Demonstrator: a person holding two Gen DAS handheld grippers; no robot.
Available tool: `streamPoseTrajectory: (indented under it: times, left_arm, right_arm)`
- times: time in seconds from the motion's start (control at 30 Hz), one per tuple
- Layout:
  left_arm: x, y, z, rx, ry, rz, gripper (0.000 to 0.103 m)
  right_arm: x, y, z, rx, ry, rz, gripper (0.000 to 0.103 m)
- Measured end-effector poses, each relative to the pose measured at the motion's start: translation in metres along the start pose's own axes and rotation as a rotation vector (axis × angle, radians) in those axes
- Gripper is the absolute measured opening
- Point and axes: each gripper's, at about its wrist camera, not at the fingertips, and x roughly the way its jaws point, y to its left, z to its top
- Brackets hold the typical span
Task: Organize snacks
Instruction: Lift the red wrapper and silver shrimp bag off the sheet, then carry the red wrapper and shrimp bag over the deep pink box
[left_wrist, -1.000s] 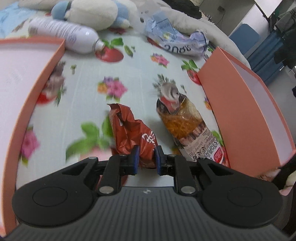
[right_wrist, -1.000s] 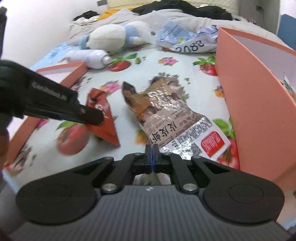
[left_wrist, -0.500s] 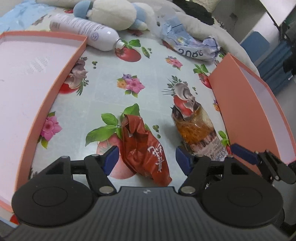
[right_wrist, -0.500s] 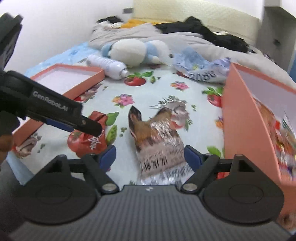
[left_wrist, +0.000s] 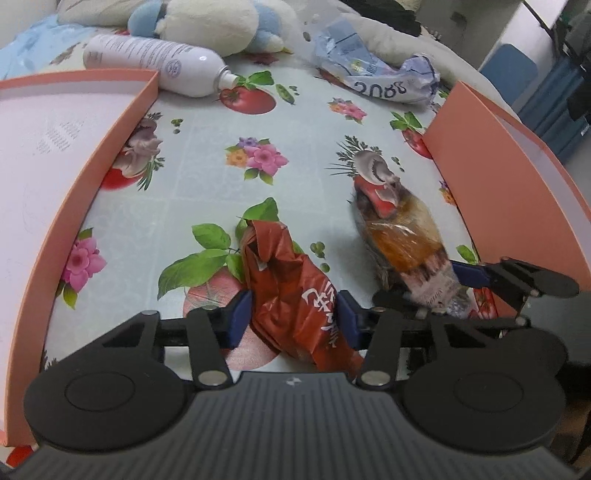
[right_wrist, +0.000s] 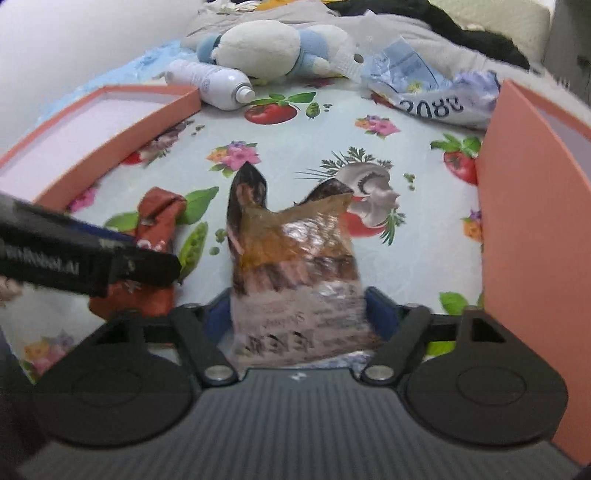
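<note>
My left gripper (left_wrist: 293, 318) is closing around the crumpled red snack packet (left_wrist: 295, 295), which a second ago I was pinching tight at its near end; the pads are now flanking it, barely touching. My right gripper (right_wrist: 293, 314), shut on nothing a second ago, is closing on the foil shrimp-snack bag (right_wrist: 295, 273) lying on the flowered tablecloth (left_wrist: 207, 162). Farther off, the orange box (left_wrist: 517, 206) and orange lid (left_wrist: 92, 192) are standing unchanged.
</note>
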Motion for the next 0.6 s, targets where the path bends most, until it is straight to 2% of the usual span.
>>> streamPoseTrajectory:
  times: [0.1,0.23,0.4,0.6]
  left_arm:
    - [-0.005,-0.001,-0.001,0.0,0.003,-0.024,0.051]
    - [-0.022,-0.007,-0.002,0.006,-0.026,-0.032,0.051]
    - [-0.058,-0.018,0.0,0.019,-0.071,-0.038,0.051]
    - [-0.102,-0.037,-0.002,0.037,-0.121,-0.044,0.051]
  right_arm:
    - [-0.008,0.005,0.002,0.002,-0.013,-0.024,0.051]
    - [-0.028,0.004,0.004,0.049,-0.06,-0.038,0.05]
    - [-0.072,0.001,0.009,0.158,-0.137,-0.064,0.05]
    - [-0.132,0.012,0.004,0.199,-0.22,-0.052,0.05]
